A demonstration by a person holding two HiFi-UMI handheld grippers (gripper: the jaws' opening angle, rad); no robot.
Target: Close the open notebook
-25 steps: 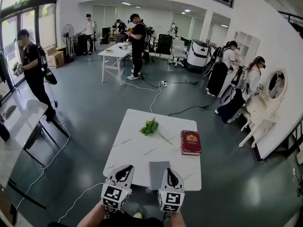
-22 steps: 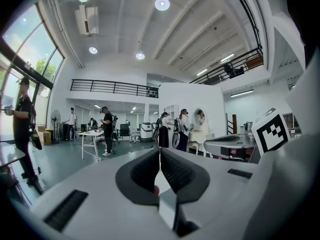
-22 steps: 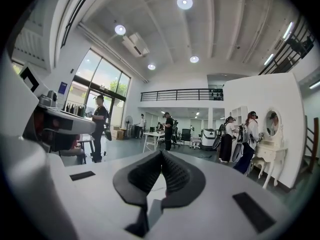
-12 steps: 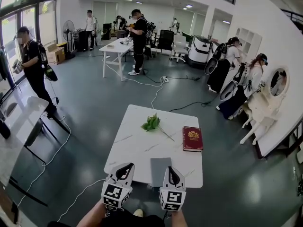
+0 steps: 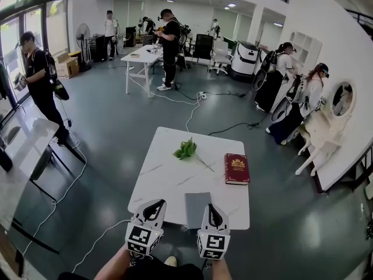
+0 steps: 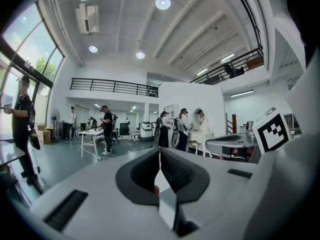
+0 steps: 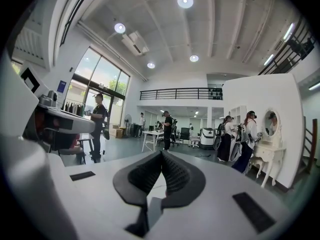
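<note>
A grey notebook [image 5: 197, 208] lies flat at the near edge of the white marble table [image 5: 169, 182], showing a single plain grey cover. My left gripper [image 5: 156, 205] hovers just left of it and my right gripper [image 5: 210, 208] just right of it, both over the table's near edge. Neither touches the notebook. In the left gripper view the left gripper [image 6: 159, 151] has its black pads meeting at the tips, shut and empty. The right gripper [image 7: 161, 153] in its own view is likewise shut on nothing.
A dark red book [image 5: 236, 168] lies at the table's right side and a green leafy sprig [image 5: 187, 150] near the far middle. Cables cross the floor [image 5: 116, 133]. Several people stand around other tables farther off.
Only the head view has shifted slightly, so the table sits a bit differently in frame. Both grippers stay in place and shut.
</note>
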